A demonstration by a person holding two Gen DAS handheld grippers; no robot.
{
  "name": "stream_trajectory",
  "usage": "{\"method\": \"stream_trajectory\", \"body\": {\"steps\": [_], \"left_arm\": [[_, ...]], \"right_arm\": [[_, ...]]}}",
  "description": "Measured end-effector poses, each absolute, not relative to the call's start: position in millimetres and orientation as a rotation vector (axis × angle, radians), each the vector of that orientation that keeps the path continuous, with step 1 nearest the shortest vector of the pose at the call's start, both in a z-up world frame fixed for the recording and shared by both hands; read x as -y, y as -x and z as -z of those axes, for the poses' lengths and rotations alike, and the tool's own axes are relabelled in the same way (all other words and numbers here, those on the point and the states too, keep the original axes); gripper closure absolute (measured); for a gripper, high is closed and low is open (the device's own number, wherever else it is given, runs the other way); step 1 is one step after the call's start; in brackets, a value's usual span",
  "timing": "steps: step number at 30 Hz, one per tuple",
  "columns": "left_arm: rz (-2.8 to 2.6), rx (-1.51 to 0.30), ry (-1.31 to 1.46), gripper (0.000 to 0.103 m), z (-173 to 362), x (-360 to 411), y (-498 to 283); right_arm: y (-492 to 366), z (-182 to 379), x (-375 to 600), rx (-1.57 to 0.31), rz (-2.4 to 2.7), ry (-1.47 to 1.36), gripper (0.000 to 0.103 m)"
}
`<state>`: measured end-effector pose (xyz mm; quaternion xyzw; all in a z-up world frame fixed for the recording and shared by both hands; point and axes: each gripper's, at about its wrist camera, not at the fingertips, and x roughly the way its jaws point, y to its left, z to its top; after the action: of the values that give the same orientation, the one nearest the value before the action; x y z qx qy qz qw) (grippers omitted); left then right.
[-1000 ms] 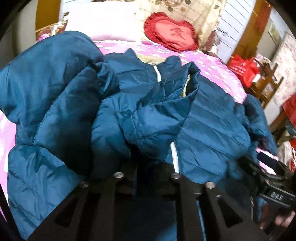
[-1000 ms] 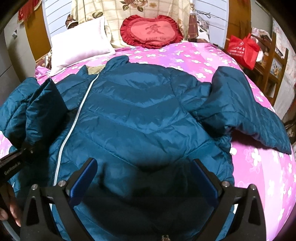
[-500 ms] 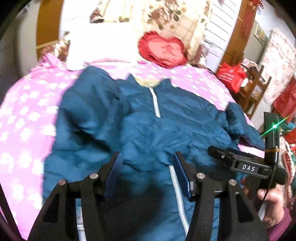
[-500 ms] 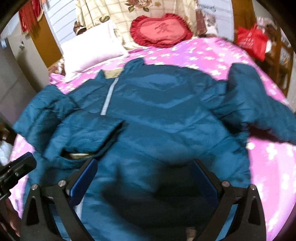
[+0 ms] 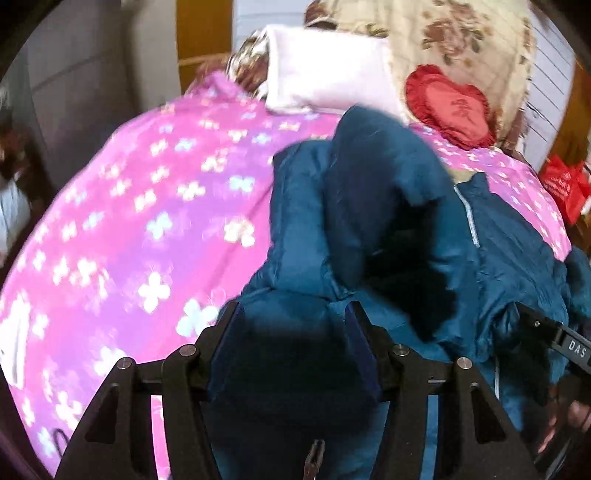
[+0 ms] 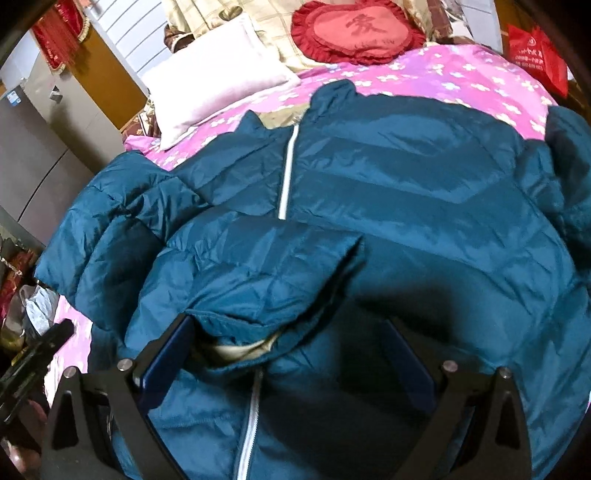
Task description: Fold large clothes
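Left wrist view: our left hand-held gripper sits half open over the blue jacket, fabric bulging between its fingers. "DAS" shows on the right hand-held gripper nearby.

Right wrist view: it is wide open, just been closing slightly, its left pad touching the folded sleeve cuff. Only here we see the jacket's whole front spread on the bed, below the red heart cushion.

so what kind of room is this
Most likely a home bedroom: a teal puffer jacket lies spread on a bed with a pink flowered bedspread, with a pale pink pillow and a red heart-shaped cushion at its head.
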<state>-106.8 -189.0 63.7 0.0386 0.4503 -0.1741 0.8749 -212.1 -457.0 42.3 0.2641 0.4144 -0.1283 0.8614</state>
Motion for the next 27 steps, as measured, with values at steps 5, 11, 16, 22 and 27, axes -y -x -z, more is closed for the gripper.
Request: {"method": "stream_trajectory", "body": {"steps": [5, 11, 16, 22, 27], "left_arm": [[0.364, -0.987, -0.007, 0.067, -44, 184, 93], [0.355, -0.974, 0.047, 0.067, -39, 184, 82], [0.355, -0.974, 0.064, 0.067, -36, 186, 77], [0.386, -0.958, 0.11, 0.067, -42, 184, 76], [0.42, -0.918, 0.12, 0.067, -52, 187, 81]], "right_arm": [[200, -39, 454, -0.86, 0.224, -0.515, 0.059], [202, -62, 458, -0.805, 0.216, -0.418, 0.083], [211, -85, 485, -0.769, 0.303, -0.342, 0.087], [224, -96, 526, -0.75, 0.428, -0.312, 0.088], [235, -101, 549, -0.745, 0.472, -0.31, 0.089]]}}
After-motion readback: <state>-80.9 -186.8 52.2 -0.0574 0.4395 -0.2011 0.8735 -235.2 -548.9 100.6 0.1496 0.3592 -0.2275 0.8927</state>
